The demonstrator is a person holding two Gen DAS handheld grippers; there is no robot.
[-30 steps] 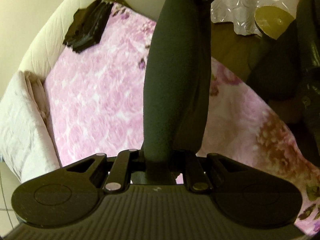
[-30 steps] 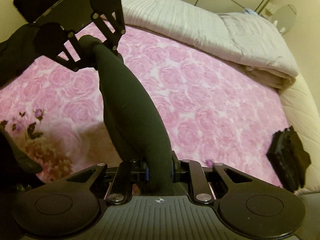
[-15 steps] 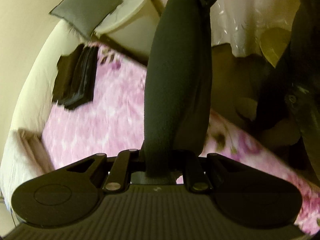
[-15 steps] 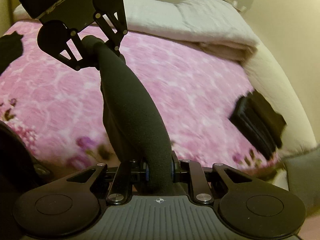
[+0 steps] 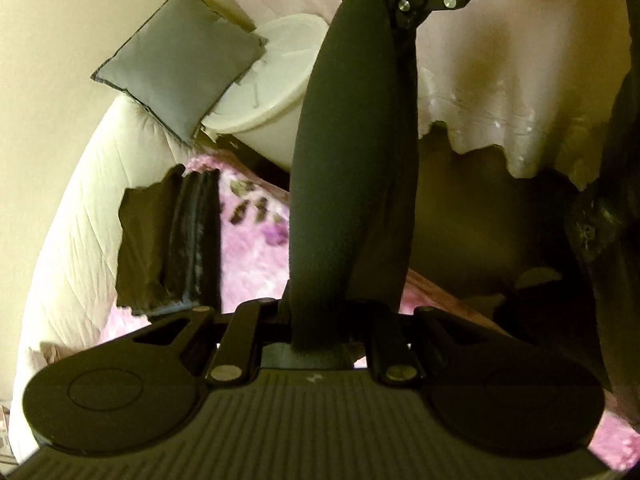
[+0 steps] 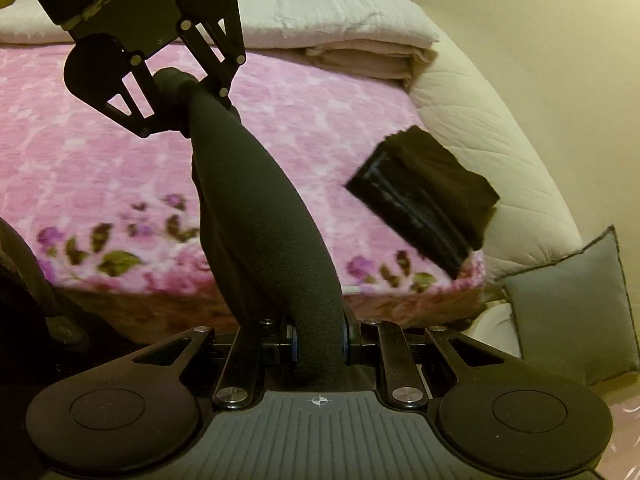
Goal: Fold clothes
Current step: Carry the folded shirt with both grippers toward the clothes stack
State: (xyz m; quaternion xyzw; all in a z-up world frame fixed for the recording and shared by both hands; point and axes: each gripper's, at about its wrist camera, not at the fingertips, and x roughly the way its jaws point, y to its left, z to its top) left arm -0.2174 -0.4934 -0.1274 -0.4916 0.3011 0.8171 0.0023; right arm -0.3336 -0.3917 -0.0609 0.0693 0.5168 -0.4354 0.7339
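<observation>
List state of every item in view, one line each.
left gripper: shut on the dark garment.
right gripper: shut on the same garment.
dark garment: bunched into a roll, stretched between both grippers, off the bed.
folded dark stack: folded, lying at the blanket's corner.
pink floral blanket: spread flat on the bed.
grey cushion: leaning on the white bin.
white bin: lid on.

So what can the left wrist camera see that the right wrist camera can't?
Only the left wrist view shows the white round tub and the pale lacy cloth hanging behind it.

Only the right wrist view shows the folded white quilt at the far side of the bed.

Both show the dark garment stretched between the two tongs, the folded dark clothes pile, the pink flowery blanket and the grey cushion.
</observation>
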